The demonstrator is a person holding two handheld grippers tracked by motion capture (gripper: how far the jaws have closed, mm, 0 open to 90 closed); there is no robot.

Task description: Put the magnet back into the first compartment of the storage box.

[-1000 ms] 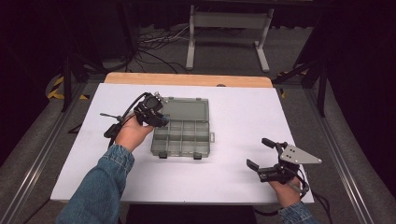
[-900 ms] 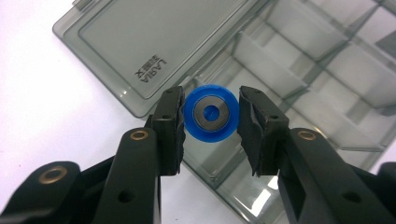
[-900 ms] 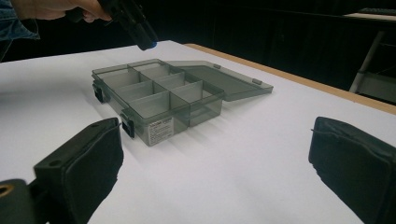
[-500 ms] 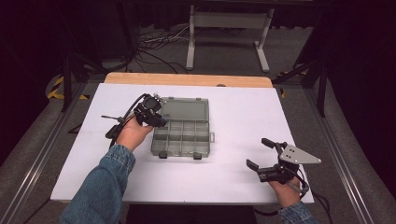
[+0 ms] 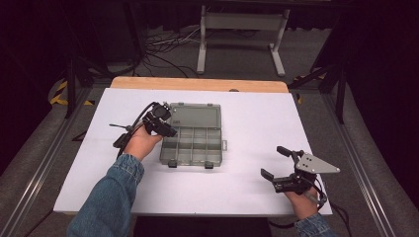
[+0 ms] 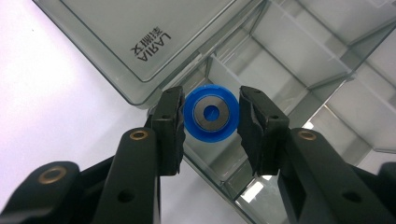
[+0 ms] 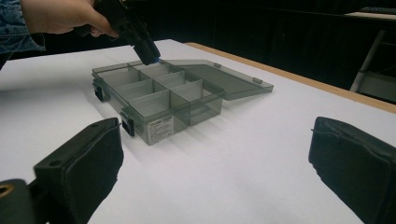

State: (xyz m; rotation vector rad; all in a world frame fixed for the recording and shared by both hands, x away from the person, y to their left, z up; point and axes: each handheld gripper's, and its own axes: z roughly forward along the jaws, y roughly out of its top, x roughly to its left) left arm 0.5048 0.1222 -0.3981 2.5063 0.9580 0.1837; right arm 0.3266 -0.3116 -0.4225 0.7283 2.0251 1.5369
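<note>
Left gripper view: left gripper (image 6: 211, 116) angled down over organizer box (image 6: 299, 70), fingers clamping blue wheel (image 6: 210, 113).

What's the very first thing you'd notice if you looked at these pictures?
The bright blue ring with a grey middle stands out most, pinched between the black left tongs right above a corner compartment of the box. Next comes the smoky see-through box itself, lying open in the middle of the white table with its lid folded flat behind it. Over at the near right edge, the right tongs wait wide open, holding nothing.
</note>
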